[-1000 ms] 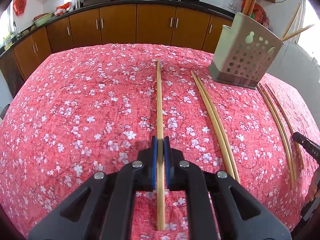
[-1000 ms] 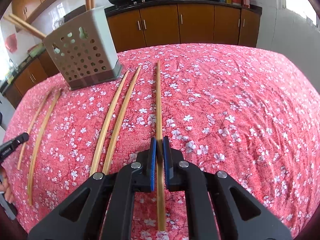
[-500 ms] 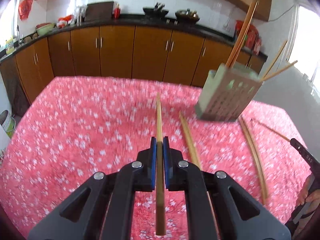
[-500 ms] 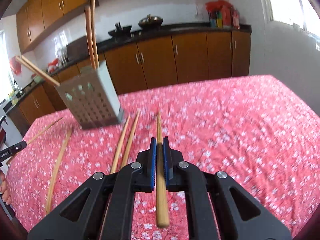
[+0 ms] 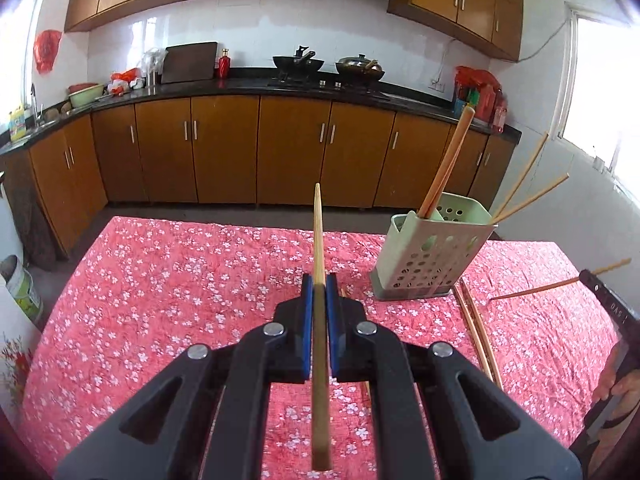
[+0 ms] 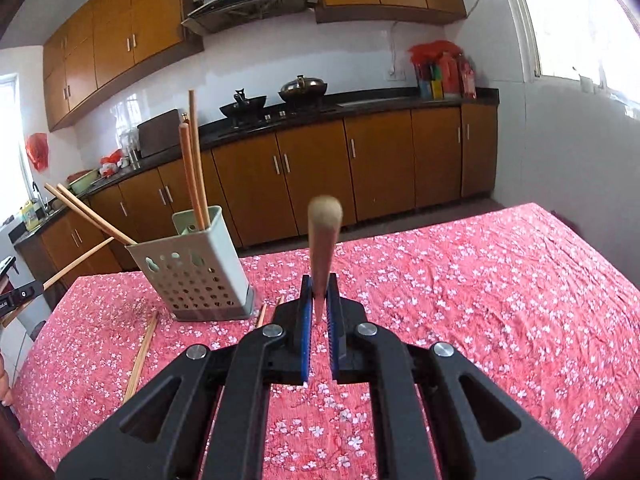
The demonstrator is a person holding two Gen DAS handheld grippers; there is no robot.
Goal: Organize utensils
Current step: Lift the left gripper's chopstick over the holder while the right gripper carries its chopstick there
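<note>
Showing partial lettering, right gripper (image 5: 612, 312)

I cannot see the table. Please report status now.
Left gripper shut on chopstick. Right gripper shut on another chopstick. Chopstick holder ahead, path clear.

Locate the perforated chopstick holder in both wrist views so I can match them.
Left wrist: chopstick holder right of centre, on the red floral tablecloth.
Right wrist: chopstick holder left of centre, same cloth.
Shared landmark: the two woks on the stove.
</note>
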